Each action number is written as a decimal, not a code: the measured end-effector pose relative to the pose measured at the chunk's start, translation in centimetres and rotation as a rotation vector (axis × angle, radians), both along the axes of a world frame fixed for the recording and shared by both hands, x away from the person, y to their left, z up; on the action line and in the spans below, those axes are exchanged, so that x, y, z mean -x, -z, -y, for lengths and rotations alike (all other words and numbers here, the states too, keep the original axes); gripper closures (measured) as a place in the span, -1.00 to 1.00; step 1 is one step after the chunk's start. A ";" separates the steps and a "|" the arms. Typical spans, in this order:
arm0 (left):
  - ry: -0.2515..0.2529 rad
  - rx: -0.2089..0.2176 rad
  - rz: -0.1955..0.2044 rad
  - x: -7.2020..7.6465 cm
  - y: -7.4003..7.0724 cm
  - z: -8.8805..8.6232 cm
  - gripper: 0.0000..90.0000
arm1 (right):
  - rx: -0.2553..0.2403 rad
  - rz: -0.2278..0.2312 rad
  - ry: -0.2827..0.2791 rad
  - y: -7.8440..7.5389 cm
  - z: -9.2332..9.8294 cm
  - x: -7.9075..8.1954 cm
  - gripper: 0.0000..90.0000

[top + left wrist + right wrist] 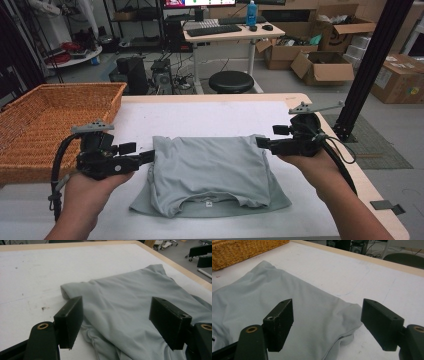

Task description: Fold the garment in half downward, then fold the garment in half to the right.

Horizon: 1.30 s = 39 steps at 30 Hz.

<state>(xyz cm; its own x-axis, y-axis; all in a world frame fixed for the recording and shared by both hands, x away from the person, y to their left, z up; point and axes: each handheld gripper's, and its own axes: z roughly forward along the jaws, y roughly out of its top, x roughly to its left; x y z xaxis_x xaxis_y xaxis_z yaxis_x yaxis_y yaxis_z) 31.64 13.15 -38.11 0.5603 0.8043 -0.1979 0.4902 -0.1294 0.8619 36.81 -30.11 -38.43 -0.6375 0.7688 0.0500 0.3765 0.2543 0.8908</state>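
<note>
**White table, folded grey shirt, both of my grippers spread**

White tabletop (210,112) fills the middle of the high view, with a workshop of desks and cardboard boxes along the upper edge. At the centre of the frame lies the grey T-shirt (210,172), folded into a rough rectangle, its collar toward the bottom edge and a lower layer of cloth showing beneath it. It rests flat on the table, held by nothing.

My left gripper (150,156) sits at the shirt's left edge, its tips just beside the cloth. In the left gripper view my two black pads (70,321) stand wide apart above the fabric, with the shirt's folded corner lying between and below them; neither pad presses on it. My right gripper (261,142) is at the shirt's upper right corner. In the right gripper view its pads (279,323) are likewise spread, the shirt's corner under the gap, nothing pinched.

Farther out, a wicker basket (35,125) occupies the left of the frame, touching the table's left side.
</note>
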 end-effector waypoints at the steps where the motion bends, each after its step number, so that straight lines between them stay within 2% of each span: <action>1: 0.002 -0.004 -0.003 0.1 -0.1 0.0 -0.37 | -0.001 0.002 0.001 -0.2 0.0 0.0 -0.44; 6: -0.005 -0.007 -0.007 1.4 -0.2 -0.2 -0.38 | -0.011 0.017 -0.026 -1.3 -1.2 -0.4 -0.49; 9: -0.017 -0.014 -0.025 2.4 0.1 -0.6 -0.38 | -0.006 0.025 -0.065 -2.1 -3.3 -0.9 -0.51; 13: -0.037 -0.015 -0.048 3.4 0.7 -1.0 -0.38 | 0.004 0.022 -0.150 -3.0 -7.1 -2.1 -0.53; 15: -0.047 -0.032 -0.052 3.8 1.0 -1.1 -0.38 | 0.027 0.020 -0.187 -3.2 -8.9 -2.8 -0.53; 18: -0.063 -0.033 -0.066 4.2 1.8 -1.3 -0.37 | 0.062 0.007 -0.245 -3.2 -12.3 -4.1 -0.54; 23: -0.080 -0.042 -0.076 4.5 2.7 -1.4 -0.36 | 0.084 -0.033 -0.294 -2.1 -16.1 -6.1 -0.54; 29: -0.088 -0.023 -0.121 5.0 4.9 -1.3 -0.32 | 0.128 -0.091 -0.340 0.0 -20.1 -8.4 -0.54; 31: -0.084 -0.020 -0.135 5.0 5.5 -1.3 -0.24 | 0.135 -0.107 -0.352 0.6 -21.3 -9.0 -0.53; 34: -0.067 -0.022 -0.163 5.0 6.1 -1.1 -0.11 | 0.173 -0.142 -0.365 1.8 -23.1 -10.0 -0.46; 38: -0.031 -0.056 -0.194 5.1 6.9 -0.5 0.17 | 0.208 -0.173 -0.380 3.1 -24.8 -11.1 -0.29; 39: -0.032 -0.069 -0.178 5.2 7.0 -0.3 0.27 | 0.218 -0.189 -0.386 3.4 -25.3 -11.4 -0.24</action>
<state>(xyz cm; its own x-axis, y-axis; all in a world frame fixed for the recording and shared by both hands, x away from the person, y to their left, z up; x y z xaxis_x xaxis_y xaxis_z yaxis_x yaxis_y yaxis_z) 26.45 13.49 -45.14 0.4951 0.8363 -0.2354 0.6389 -0.1669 0.7510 48.24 -4.79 -41.83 -0.8738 0.4829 0.0565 0.3677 0.5803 0.7267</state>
